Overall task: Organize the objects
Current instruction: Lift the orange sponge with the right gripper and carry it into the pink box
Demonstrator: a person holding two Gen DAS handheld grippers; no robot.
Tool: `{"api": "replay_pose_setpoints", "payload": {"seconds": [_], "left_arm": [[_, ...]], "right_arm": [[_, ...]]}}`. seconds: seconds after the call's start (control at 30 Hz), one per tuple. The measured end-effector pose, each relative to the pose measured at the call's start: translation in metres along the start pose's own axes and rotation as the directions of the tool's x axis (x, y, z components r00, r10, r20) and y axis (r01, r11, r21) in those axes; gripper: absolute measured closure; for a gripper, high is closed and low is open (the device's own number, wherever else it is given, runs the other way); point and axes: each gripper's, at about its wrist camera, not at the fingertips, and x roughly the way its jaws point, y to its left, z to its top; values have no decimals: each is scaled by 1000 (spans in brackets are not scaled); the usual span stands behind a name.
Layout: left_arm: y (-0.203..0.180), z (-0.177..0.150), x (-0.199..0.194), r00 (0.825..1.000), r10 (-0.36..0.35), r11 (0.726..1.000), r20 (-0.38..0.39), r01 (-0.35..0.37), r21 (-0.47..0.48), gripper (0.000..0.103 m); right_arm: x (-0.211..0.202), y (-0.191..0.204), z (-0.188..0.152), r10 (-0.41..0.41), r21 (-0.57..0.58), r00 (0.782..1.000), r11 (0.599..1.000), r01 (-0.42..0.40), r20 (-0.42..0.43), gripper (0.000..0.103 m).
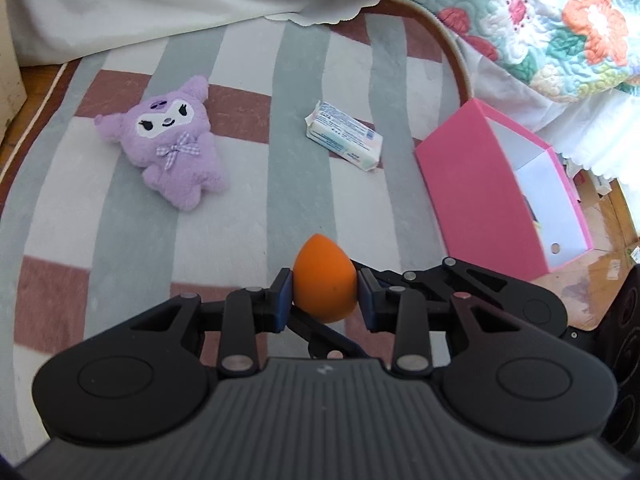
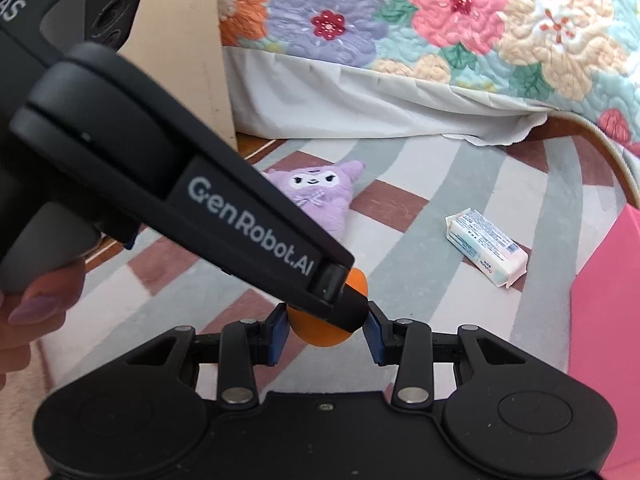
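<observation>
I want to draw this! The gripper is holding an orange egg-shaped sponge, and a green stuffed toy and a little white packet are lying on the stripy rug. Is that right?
Almost. The stuffed toy is purple, not green; the left wrist view shows it plainly. The rest holds: the left gripper is holding the orange egg-shaped sponge, and the toy and the little white packet lie on the stripy rug.

A striped rug (image 1: 256,208) covers the floor. On it the purple plush (image 1: 172,140) lies face up, the soap pack (image 1: 344,136) near it, and the pink box (image 1: 500,192) open at the rug's edge.
</observation>
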Motion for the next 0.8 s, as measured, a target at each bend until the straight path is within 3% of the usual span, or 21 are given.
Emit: {"api": "replay_pose_setpoints", "payload": {"seconds": [0.27, 0.5, 0.8], "left_arm": [[-20, -8, -28, 999, 5, 1000, -44, -5, -2, 70], [-46, -14, -57, 998, 39, 998, -56, -36, 54, 70], [-75, -17, -80, 997, 23, 996, -79, -16, 88, 70]], "right_arm": [[-32, 4, 14, 39, 29, 996, 999, -37, -82, 59], [-62, 0, 24, 96, 105, 989, 991, -84, -115, 59], [-94, -3, 32, 95, 130, 983, 989, -74, -160, 59]]}}
